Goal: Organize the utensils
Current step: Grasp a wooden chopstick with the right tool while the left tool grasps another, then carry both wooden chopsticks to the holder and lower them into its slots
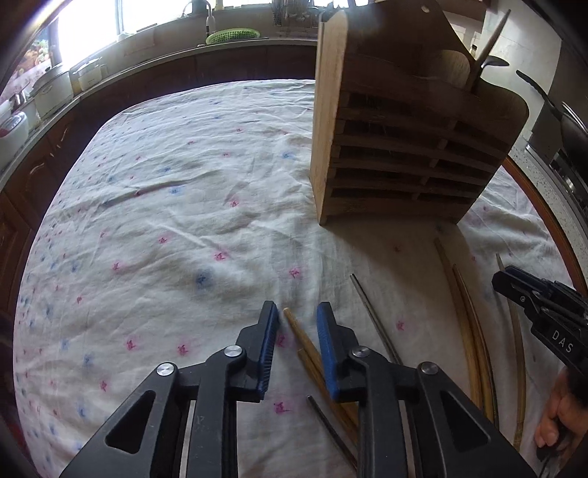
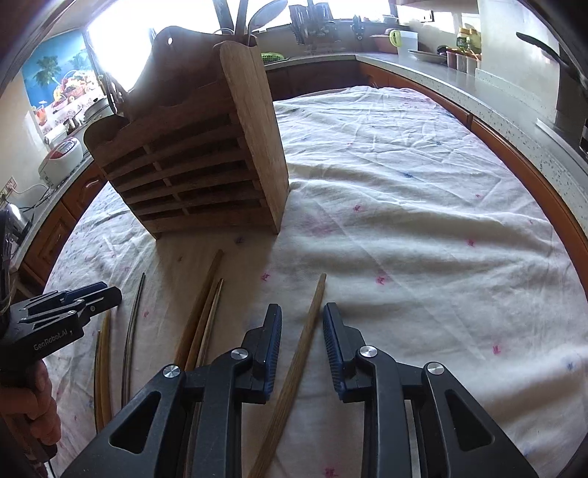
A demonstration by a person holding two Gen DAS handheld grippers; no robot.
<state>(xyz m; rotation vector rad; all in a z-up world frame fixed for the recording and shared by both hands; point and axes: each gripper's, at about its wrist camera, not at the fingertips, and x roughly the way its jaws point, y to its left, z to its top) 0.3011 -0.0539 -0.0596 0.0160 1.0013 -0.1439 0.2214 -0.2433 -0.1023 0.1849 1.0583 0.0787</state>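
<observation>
Several chopsticks lie on the white flowered cloth in front of a tall wooden slatted utensil holder, also in the right wrist view. My left gripper is open with a pair of wooden chopsticks lying between its fingers on the cloth. A metal chopstick lies just to its right. My right gripper is open, with one wooden chopstick lying between its fingers. Two more wooden chopsticks lie to its left. Each gripper shows in the other's view.
The holder carries ladles and spoons in its top. A round table with the cloth stands inside a kitchen counter with a rice cooker, a green basket and jars. A pan handle sticks out at the right.
</observation>
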